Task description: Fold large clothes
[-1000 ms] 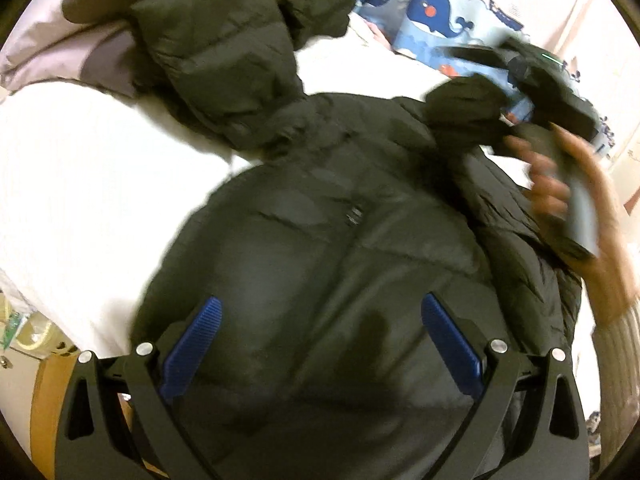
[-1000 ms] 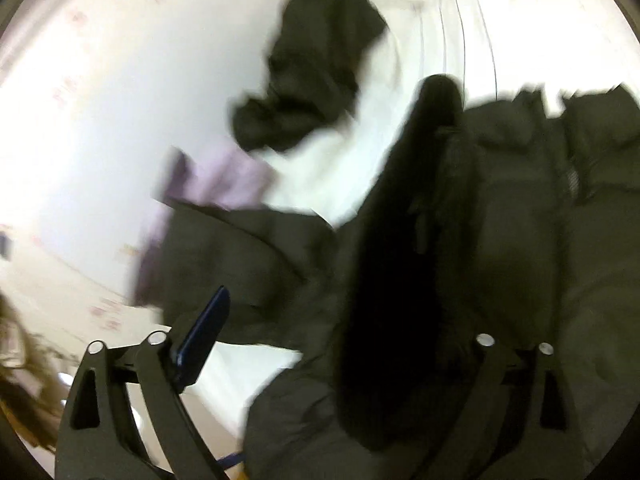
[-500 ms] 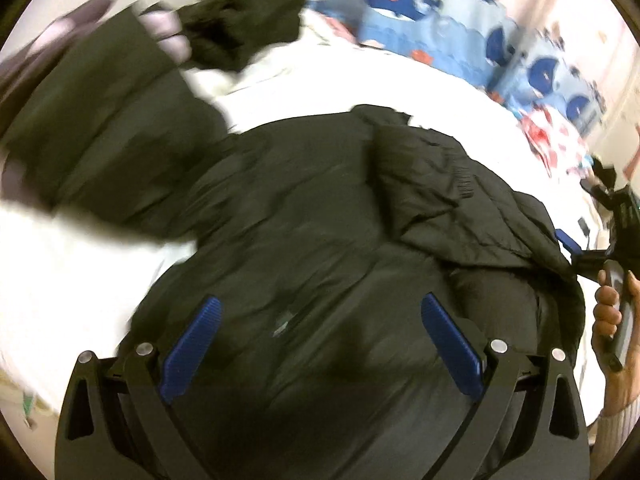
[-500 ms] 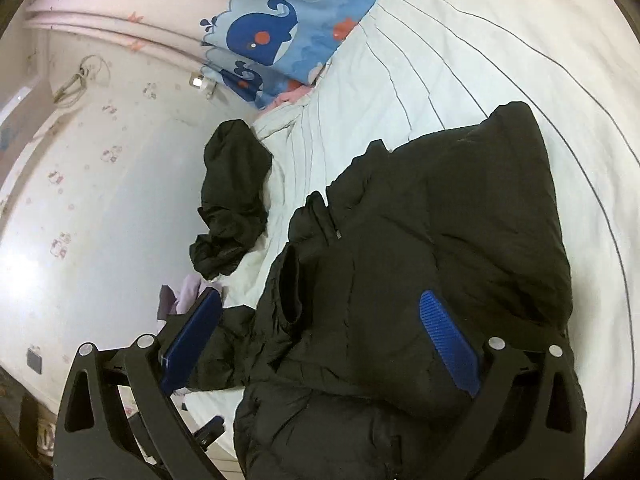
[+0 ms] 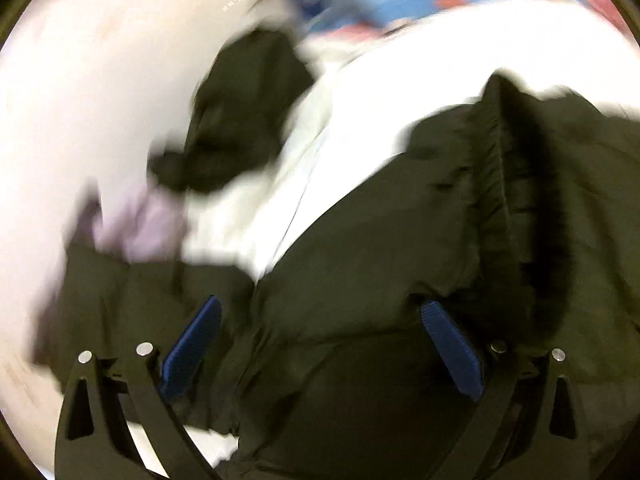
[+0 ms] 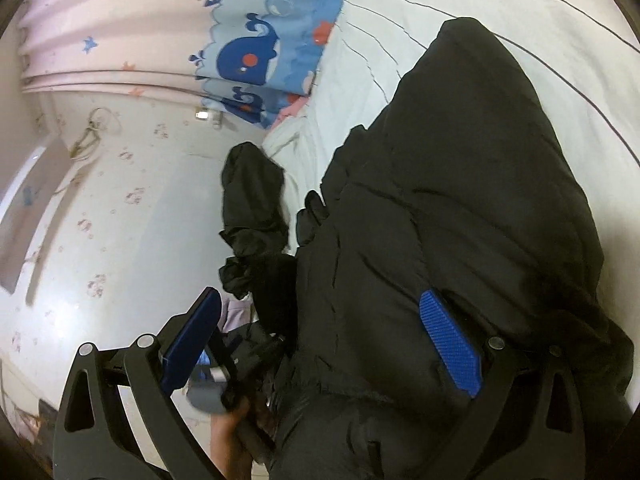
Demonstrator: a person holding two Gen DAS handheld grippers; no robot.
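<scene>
A black jacket [image 6: 460,208] was spread on the white bed [image 6: 500,12]. Both grippers, left [image 5: 320,344] and right [image 6: 320,344], were held above it, fingers apart; a smaller dark garment [image 5: 244,112], apparently blurred, lay farther left.

Bed [image 6: 460,8] covered by white quilt with thin dark stitch lines. Spread across it: large black puffer jacket [image 6: 460,208], [image 5: 380,260]. Just beside, toward the wall: smaller crumpled black garment [image 6: 252,200], [image 5: 240,120], and a pale lilac piece [image 5: 144,224]. At far end: blue whale-print fabric [image 6: 256,56].

white bedsheet [image 6: 500,20], whale-print (blue) pillow [image 6: 260,52]
</scene>
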